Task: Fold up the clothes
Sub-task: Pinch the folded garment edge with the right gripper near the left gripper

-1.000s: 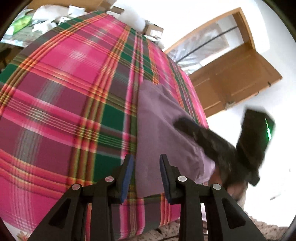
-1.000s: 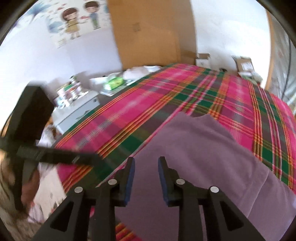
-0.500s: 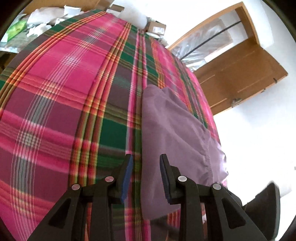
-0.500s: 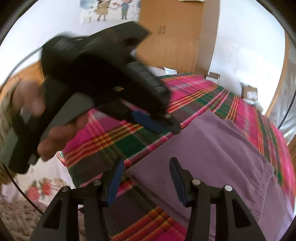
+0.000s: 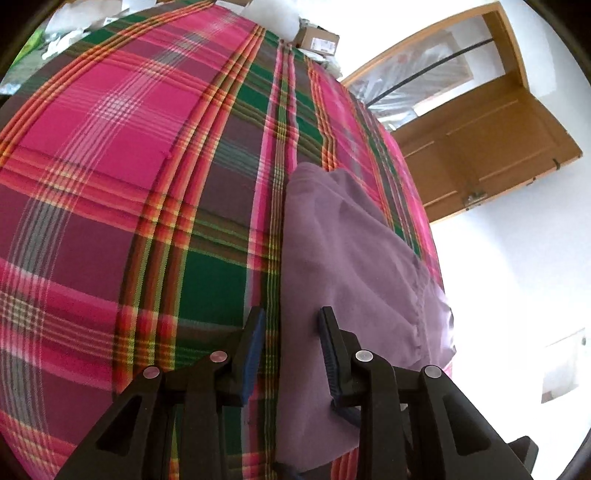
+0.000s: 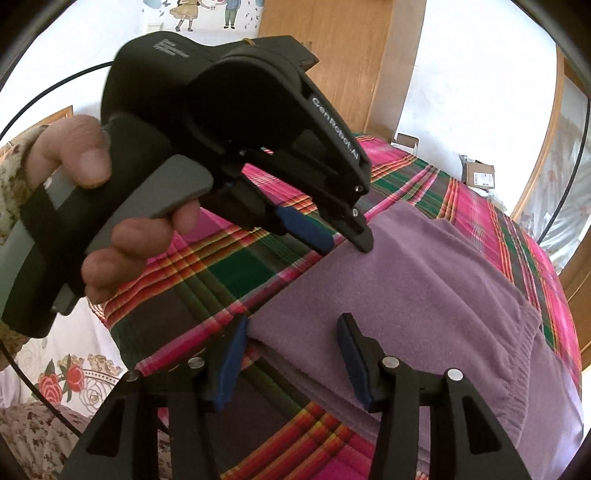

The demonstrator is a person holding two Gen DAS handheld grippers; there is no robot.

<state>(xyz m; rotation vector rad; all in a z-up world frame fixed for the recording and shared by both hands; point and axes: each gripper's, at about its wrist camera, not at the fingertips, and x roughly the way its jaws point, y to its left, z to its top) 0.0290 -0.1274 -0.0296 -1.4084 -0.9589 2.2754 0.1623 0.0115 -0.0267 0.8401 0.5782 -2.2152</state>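
Note:
A purple folded garment [image 5: 343, 258] lies flat on the pink and green plaid bedspread [image 5: 110, 184]. My left gripper [image 5: 291, 321] stands open, straddling the garment's left edge, and the cloth lies slack beneath it. The right wrist view shows the same garment [image 6: 443, 280] with the left gripper [image 6: 345, 242], held by a person's hand [image 6: 92, 155], tips down at its far edge. My right gripper [image 6: 291, 326] hovers at the garment's near corner. Its jaws are closing, with the corner between them and the pads [image 6: 232, 354] clear of the cloth.
A wooden door [image 5: 480, 147] hangs ajar beyond the bed's right side. A cardboard box [image 5: 317, 40] and loose clutter [image 5: 74, 29] sit past the far end. A wooden wardrobe [image 6: 332, 55] stands at the back. The bed's near edge drops to a floral sheet [image 6: 55, 380].
My right gripper swung down to the garment's near corner and its jaws spread wider. My left gripper slid along the garment's edge and lower, its jaws unchanged.

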